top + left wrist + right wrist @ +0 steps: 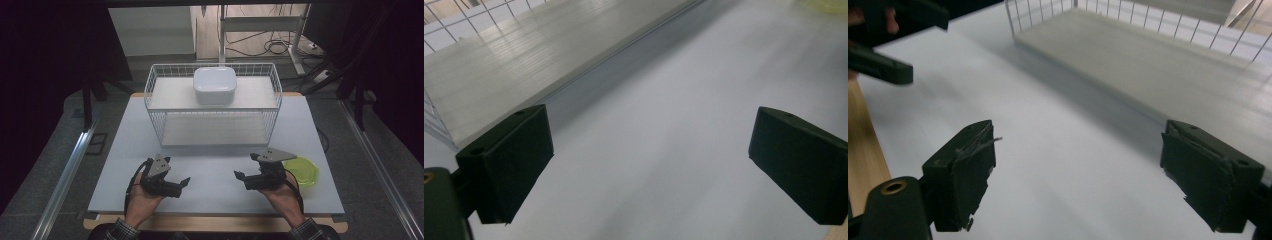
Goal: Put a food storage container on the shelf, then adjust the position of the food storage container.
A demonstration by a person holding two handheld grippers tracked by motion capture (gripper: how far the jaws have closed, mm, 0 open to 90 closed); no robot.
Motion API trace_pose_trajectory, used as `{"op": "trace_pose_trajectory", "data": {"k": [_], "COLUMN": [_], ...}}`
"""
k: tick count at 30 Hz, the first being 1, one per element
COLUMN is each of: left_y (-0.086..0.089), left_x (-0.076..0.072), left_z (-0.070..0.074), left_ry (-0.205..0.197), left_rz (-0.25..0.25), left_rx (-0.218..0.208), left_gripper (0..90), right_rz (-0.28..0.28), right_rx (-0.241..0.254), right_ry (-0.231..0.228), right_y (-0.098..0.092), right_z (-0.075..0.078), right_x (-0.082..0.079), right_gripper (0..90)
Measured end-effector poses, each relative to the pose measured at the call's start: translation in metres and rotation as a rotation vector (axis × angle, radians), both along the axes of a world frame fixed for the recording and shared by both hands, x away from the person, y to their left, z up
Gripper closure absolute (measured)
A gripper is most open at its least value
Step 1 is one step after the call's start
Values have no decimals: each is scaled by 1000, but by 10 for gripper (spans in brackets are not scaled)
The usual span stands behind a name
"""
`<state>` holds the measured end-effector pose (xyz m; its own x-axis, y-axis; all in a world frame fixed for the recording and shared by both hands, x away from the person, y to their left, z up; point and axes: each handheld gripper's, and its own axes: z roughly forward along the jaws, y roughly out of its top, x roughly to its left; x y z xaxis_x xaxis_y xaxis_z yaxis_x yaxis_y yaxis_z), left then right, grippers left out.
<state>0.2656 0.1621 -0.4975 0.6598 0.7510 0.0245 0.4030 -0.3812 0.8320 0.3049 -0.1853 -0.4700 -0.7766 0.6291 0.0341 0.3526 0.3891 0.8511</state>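
Both forearms come in from below, palms up. The left hand-held gripper [184, 181] points inward, jaws wide apart with nothing between them. The right hand-held gripper [239, 176] faces it, jaws likewise spread and empty; both seem to hover low, though contact below is unclear.

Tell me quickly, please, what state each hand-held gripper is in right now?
Left hand-held gripper: open, nothing between its jaws, above the table.
Right hand-held gripper: open, nothing between its jaws, beside the green lid.
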Motion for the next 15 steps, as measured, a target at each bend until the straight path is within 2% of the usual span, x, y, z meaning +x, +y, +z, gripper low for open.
{"op": "trace_pose_trajectory", "data": {"k": [6, 11, 15], "left_y": [0, 3, 5], "left_x": [-4, -5, -4], "left_z": [-6, -8, -10], "left_ry": [6, 7, 5], "left_rz": [-10, -10, -4], "left_rx": [-9, -27, -30], "left_gripper": [32, 32, 32], "right_rz": [5, -24, -42], "right_rx": [-36, -58, -49], "right_ry": [7, 22, 23], "right_y": [0, -1, -4], "right_z": [-7, -9, -9], "right_x": [-4, -4, -3], "right_gripper": [132, 56, 37]}}
